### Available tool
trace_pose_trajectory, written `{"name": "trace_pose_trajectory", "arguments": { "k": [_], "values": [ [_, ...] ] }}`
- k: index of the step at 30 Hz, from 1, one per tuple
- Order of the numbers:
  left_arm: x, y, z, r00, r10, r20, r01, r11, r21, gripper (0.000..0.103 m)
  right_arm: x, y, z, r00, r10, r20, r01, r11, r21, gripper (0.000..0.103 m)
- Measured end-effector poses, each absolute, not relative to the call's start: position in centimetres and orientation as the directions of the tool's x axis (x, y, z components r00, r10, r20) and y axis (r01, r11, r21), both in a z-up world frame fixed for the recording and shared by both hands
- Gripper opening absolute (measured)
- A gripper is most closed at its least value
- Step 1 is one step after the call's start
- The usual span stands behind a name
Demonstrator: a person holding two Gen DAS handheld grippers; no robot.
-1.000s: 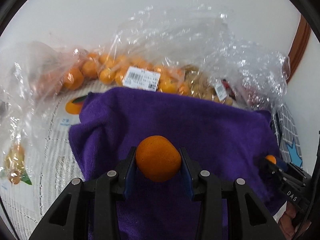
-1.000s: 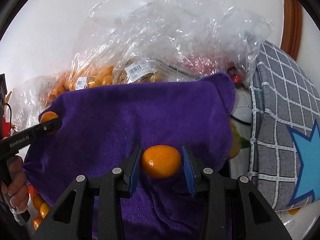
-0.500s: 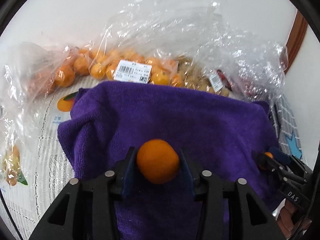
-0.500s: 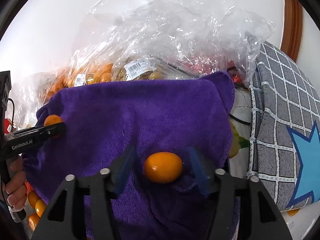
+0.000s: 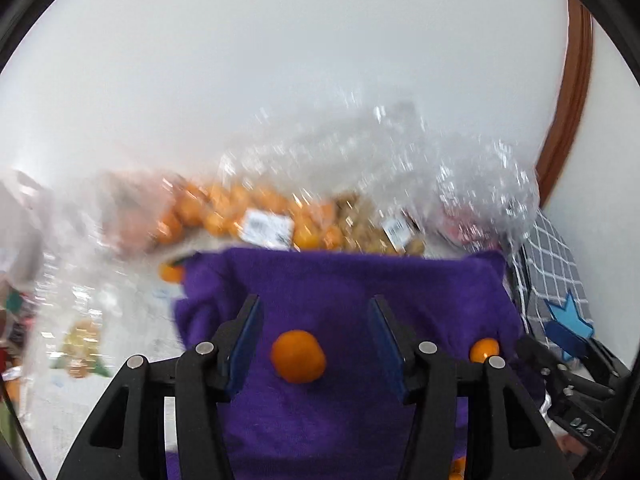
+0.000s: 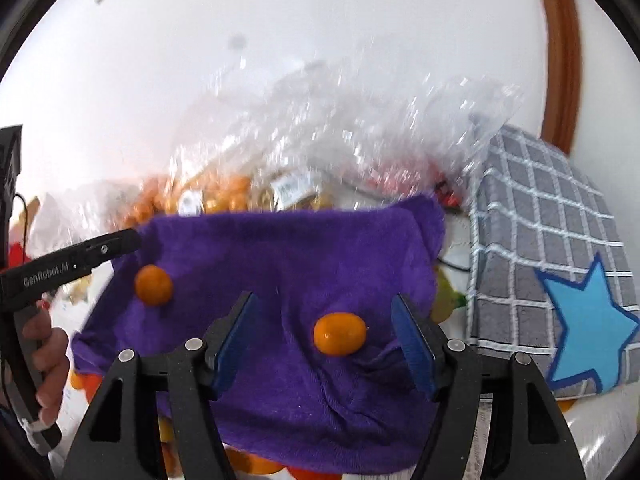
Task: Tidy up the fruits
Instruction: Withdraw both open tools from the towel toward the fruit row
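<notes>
Two small oranges lie on a purple towel (image 5: 340, 280). In the left wrist view one orange (image 5: 298, 356) rests on the cloth below my left gripper (image 5: 314, 302), whose jaws are opening and stand well clear of the fruit on both sides. The second orange (image 5: 484, 350) lies to the right. In the right wrist view that second orange (image 6: 340, 334) sits on the towel (image 6: 280, 248) under my right gripper (image 6: 325, 298), whose jaws are also opening and do not touch it. The first orange (image 6: 153, 285) lies at the left.
Clear plastic bags of oranges (image 5: 240, 208) and other fruit are heaped behind the towel against a white wall. A grey checked cloth with a blue star (image 6: 560, 260) lies on the right. A hand (image 6: 44, 344) holds the left gripper's handle. More oranges show under the towel's front edge.
Both grippers have let go of their oranges, which now lie on the towel. Both have risen and drawn back, so the fruit looks smaller and lower between wider jaws.
</notes>
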State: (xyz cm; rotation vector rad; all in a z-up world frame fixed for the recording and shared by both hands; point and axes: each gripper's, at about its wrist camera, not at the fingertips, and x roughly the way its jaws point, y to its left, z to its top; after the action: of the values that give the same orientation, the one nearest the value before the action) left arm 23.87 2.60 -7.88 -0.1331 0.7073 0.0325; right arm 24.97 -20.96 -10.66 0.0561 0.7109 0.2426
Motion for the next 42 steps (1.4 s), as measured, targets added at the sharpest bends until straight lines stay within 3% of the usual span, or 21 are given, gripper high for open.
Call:
{"name": "trace_pose_trajectory", "arguments": {
  "k": [10, 20, 26, 31, 39, 42],
  "values": [
    [16.4, 3.7, -7.0, 0.772, -0.031, -0.635, -0.040, 0.994, -0.097, 0.051, 18.2, -21.4, -7.4, 0.728, 0.212, -0.652, -0.195, 0.976, 0.100, 0.068],
    [10.3, 7.0, -9.4, 0.745, -0.068, -0.664, -0.037, 0.989, -0.143, 0.051, 11.9, -20.1, -10.4, 0.696, 0.205, -0.688, -0.199, 0.976, 0.090, 0.066],
    [8.9, 9.4, -12.3, 0.713, -0.119, -0.691, -0.052, 0.974, -0.222, 0.051, 10.8, -17.4, -13.7, 0.641, 0.266, -0.720, -0.278, 0.955, 0.105, 0.052],
    [8.1, 10.3, -14.1, 0.744, -0.125, -0.656, -0.046, 0.970, -0.237, 0.051, 11.6, -16.4, -15.8, 0.613, 0.238, -0.754, -0.283, 0.956, 0.072, 0.037],
    [8.5, 9.8, -16.1, 0.722, -0.099, -0.685, -0.053, 0.979, -0.197, 0.051, 13.8, -16.5, -17.1, 0.595, 0.204, -0.777, -0.276, 0.960, 0.042, 0.035],
    [8.4, 9.7, -16.5, 0.705, -0.162, -0.690, -0.023, 0.968, -0.251, 0.050, 14.4, -16.3, -17.3, 0.602, 0.210, -0.770, -0.284, 0.958, 0.040, 0.034]
  ]
}}
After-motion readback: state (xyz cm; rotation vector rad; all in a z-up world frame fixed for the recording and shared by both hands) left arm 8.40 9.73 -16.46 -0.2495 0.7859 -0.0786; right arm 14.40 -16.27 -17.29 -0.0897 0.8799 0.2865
